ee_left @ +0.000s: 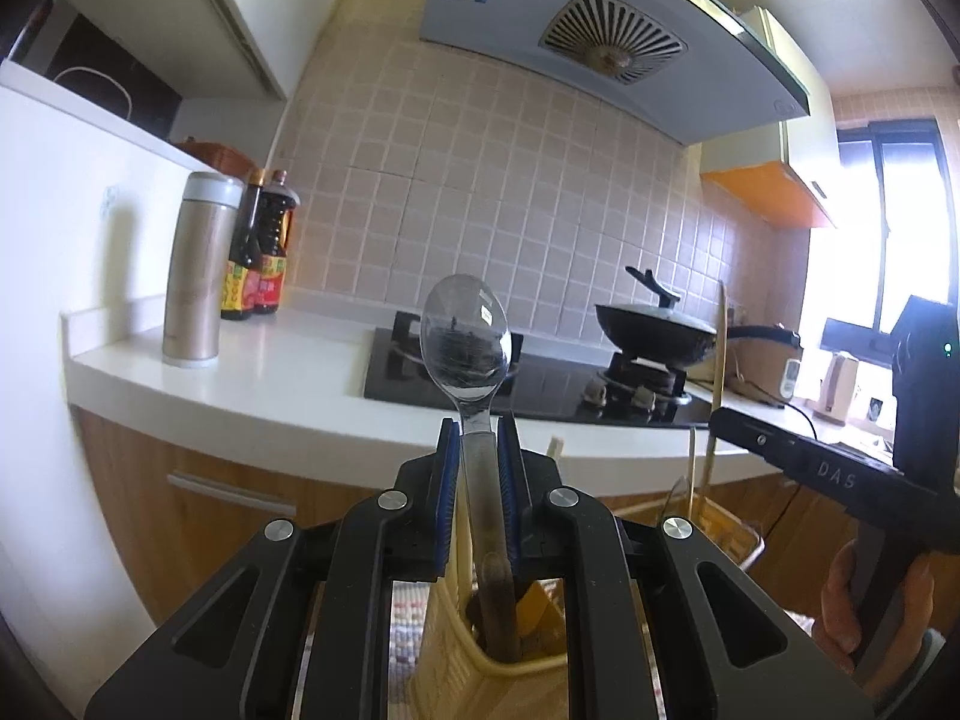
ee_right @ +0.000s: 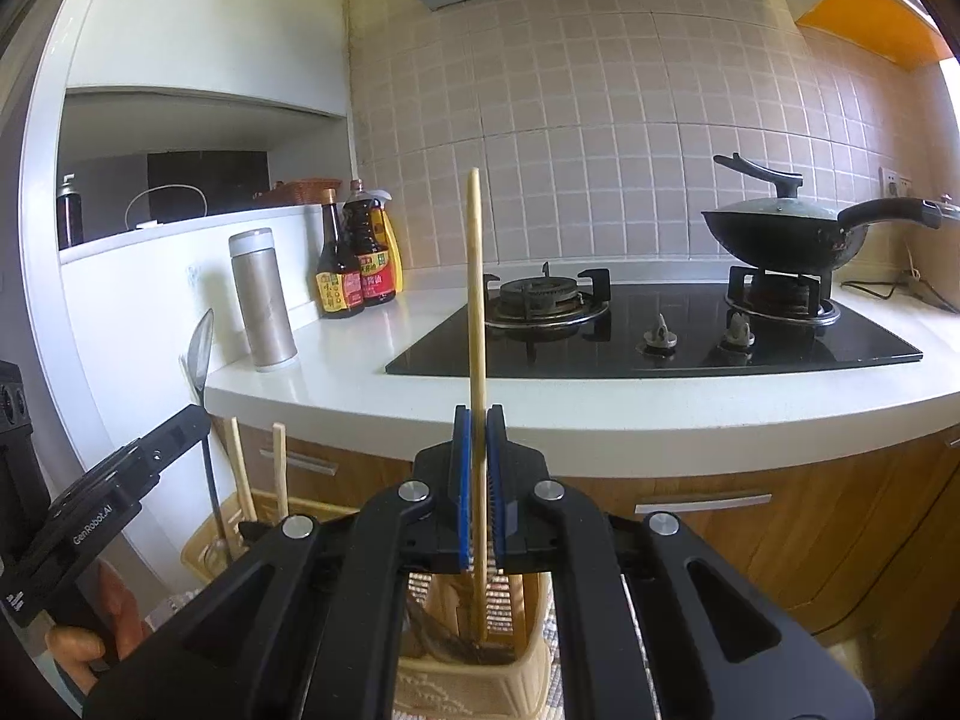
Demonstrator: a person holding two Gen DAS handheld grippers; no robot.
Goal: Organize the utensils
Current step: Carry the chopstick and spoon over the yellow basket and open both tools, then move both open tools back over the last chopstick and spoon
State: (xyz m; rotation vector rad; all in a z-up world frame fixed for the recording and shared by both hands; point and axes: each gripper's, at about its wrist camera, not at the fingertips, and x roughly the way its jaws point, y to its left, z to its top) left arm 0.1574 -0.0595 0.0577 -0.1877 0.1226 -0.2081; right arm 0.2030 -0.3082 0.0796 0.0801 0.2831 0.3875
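Nearest, the left gripper is clamping its blue pads on the handle of a metal spoon, which is standing upright with its bowl above the jaws and its dark handle end reaching down into a cream slotted utensil holder just below. Likewise, the right gripper is pinching a single wooden chopstick between its closed pads; the stick is standing almost vertical, its lower tip dipping into a compartment of a cream holder below the jaws, among darker handles.

Just beside, in the right wrist view, two more chopsticks are sticking up out of a holder at the left, and a person's hand is gripping the left tool's handle.

Farther off, a white countertop is carrying a steel flask and sauce bottles near the wall, with a black gas hob to the right. A lidded black wok is sitting on the right burner, in front of the tiled wall.
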